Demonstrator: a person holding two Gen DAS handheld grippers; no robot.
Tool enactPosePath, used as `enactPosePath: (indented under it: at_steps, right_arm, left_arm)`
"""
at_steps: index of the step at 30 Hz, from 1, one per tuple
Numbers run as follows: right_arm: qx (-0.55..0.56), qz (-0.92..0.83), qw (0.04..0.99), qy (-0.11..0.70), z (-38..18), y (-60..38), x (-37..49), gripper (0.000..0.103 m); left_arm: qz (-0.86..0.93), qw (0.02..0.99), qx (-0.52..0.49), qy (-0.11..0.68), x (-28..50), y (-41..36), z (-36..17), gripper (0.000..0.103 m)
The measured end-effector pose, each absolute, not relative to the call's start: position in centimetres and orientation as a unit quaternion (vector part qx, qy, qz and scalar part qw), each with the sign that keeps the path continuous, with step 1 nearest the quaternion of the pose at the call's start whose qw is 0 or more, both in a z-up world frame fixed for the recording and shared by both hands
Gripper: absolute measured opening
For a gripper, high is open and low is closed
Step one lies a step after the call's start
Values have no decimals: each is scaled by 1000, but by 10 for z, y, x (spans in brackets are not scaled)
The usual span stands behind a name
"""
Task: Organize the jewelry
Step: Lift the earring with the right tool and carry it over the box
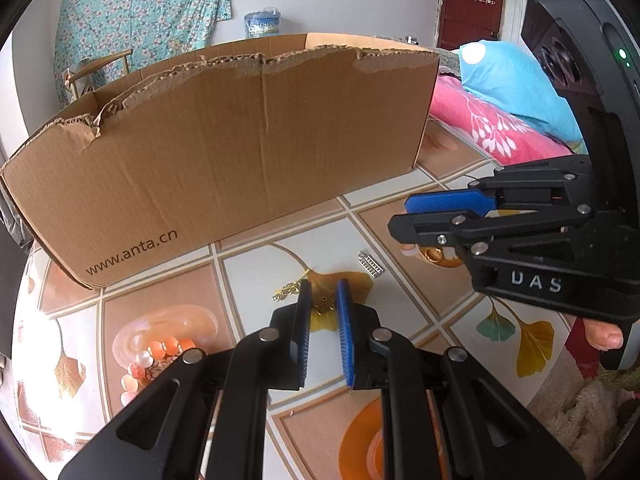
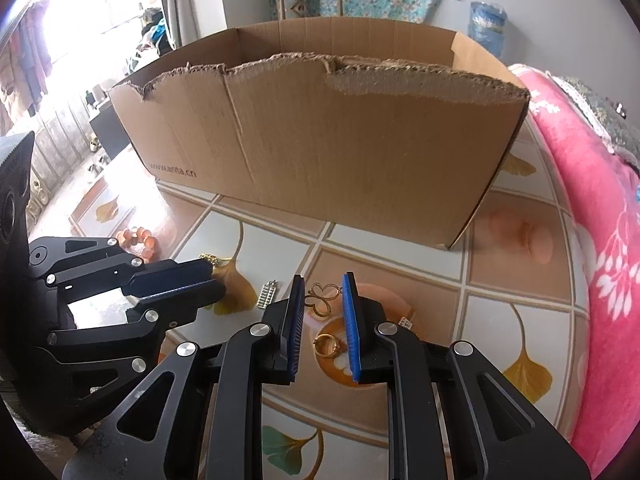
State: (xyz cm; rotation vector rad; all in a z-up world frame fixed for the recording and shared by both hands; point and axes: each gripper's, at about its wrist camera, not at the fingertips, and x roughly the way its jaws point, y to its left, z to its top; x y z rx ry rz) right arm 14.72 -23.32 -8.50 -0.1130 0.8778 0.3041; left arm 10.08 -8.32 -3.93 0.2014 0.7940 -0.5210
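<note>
My left gripper (image 1: 325, 285) rests low on the table, its blue pads shut on a small gold flower charm (image 1: 323, 303). A gold chain (image 1: 286, 291) lies just left of it, a silver bar charm (image 1: 371, 266) to the right. An orange bead bracelet (image 1: 160, 354) sits at lower left. My right gripper (image 2: 323, 279) has its pads pressed against a gold butterfly pendant (image 2: 323, 297). A gold ring (image 2: 327, 345) lies on the table further back between its fingers. The two grippers stand side by side, the left gripper (image 2: 212, 276) to the left in the right wrist view.
A torn-rimmed cardboard box (image 2: 320, 140) stands open-topped just behind the jewelry on the ginkgo-patterned tablecloth (image 2: 500, 280). A pink blanket (image 2: 592, 200) borders the table on the right, with a blue pillow (image 1: 512, 80) on it. A person's finger (image 1: 604, 336) shows under the right gripper's handle.
</note>
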Motion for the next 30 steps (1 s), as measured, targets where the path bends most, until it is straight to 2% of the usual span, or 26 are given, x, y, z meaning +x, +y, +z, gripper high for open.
enactPosePath:
  at_steps: [14,26,30]
  right_arm:
    - [-41,156,906,391,-58,-251,127,17]
    - [-16,244,932,268,34,-244,137,17]
    - [-16,266,926,269,57,-249,178,17]
  left_arm:
    - [-247,899,98,349,89,-82,-17,13]
    - [-249,940,65,225,102,-44,83,13]
    - [-262,930,54,251,146,-34,102,13]
